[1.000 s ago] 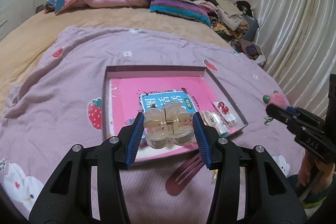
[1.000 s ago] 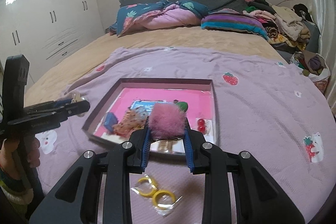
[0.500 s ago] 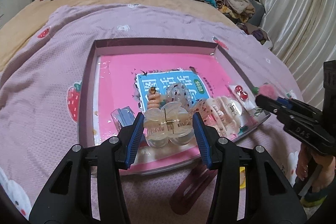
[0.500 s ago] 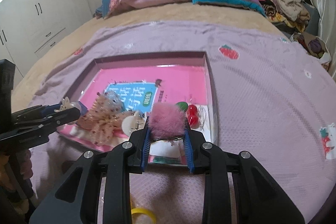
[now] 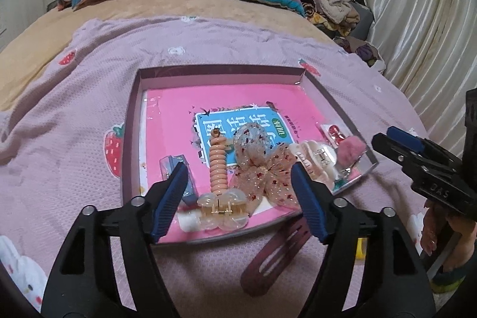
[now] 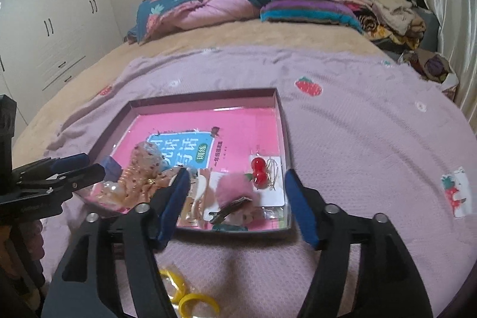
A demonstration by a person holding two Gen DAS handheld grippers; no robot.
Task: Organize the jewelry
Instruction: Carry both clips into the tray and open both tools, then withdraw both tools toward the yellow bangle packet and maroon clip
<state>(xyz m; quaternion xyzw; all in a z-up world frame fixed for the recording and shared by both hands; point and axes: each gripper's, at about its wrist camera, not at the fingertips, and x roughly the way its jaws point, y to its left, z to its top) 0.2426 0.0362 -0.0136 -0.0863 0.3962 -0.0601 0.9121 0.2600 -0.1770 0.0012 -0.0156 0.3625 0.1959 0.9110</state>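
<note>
Both sets of fingers opening, holding nothing: clear claw clip point(image 5: 222, 209) lies in tray point(image 5: 131, 139) between left gripper point(image 5: 238, 198) pads; pink pompom clip point(image 6: 234, 192) between right gripper point(image 6: 235, 201) pads. Maroon hair clip point(image 5: 274, 258) on bed just below left gripper, long axis pointing away.

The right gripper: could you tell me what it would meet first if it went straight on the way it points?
Probably the fluffy pink pom-pom hair clip, lying in the shallow purple tray between the opening jaws of the right gripper, untouched by the pads; depth is uncertain.
</note>
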